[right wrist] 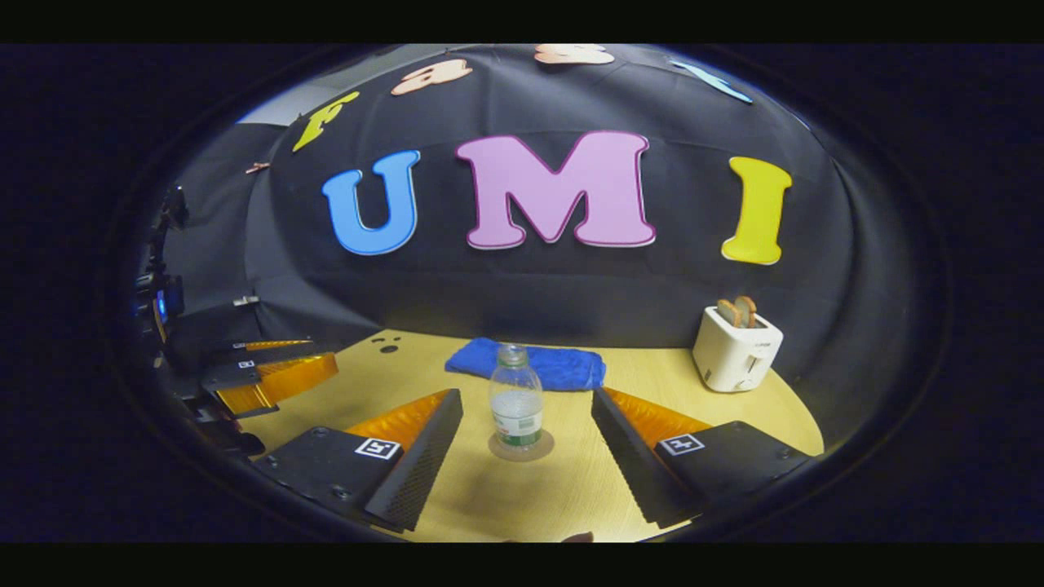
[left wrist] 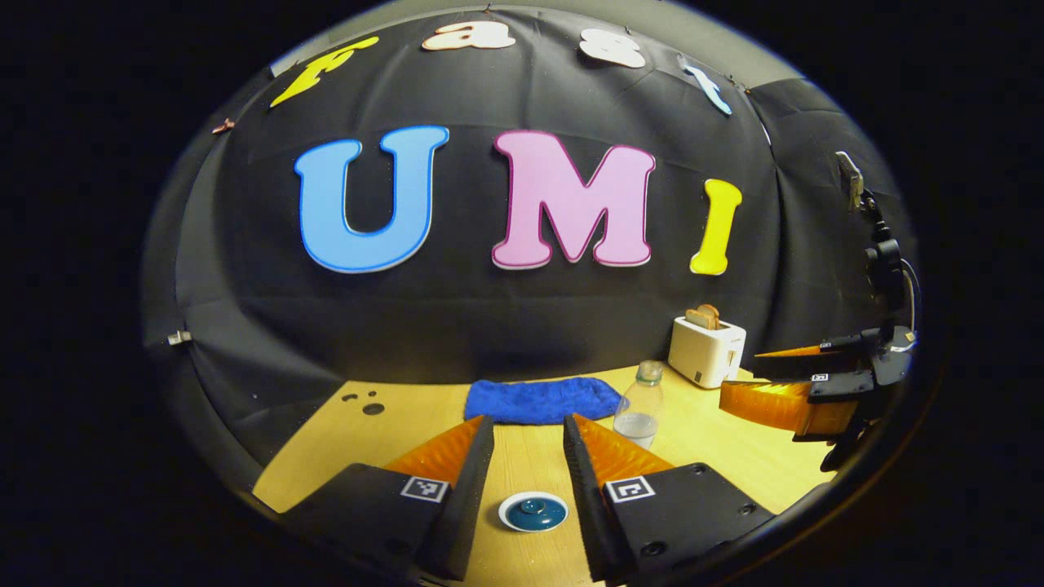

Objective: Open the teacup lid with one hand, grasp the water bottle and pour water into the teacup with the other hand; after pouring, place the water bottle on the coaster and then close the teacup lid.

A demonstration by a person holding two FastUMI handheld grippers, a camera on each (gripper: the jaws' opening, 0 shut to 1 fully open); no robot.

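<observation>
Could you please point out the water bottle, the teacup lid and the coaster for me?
water bottle (right wrist: 515, 408): right gripper view, on its body above the label.
teacup lid (left wrist: 533, 513): left gripper view, on the top by the knob.
coaster (right wrist: 545, 449): right gripper view, on the rim right of the bottle's base.

So we've got two fisheye cams here, each riding low over the light wooden table (left wrist: 734, 456) and looking forward along its own jaws toward the black cloth back wall (left wrist: 489, 326). The left gripper view sits close above the table, tipped down a bit, with the dark blue round ceramic lid (left wrist: 533, 512) right under it. The right gripper view looks in level, near the clear plastic water bottle (right wrist: 515, 403). Both share that bottle, the blue folded towel (right wrist: 530, 364), the white toaster with toast (right wrist: 736, 348), and each catches the other gripper at its edge.
</observation>
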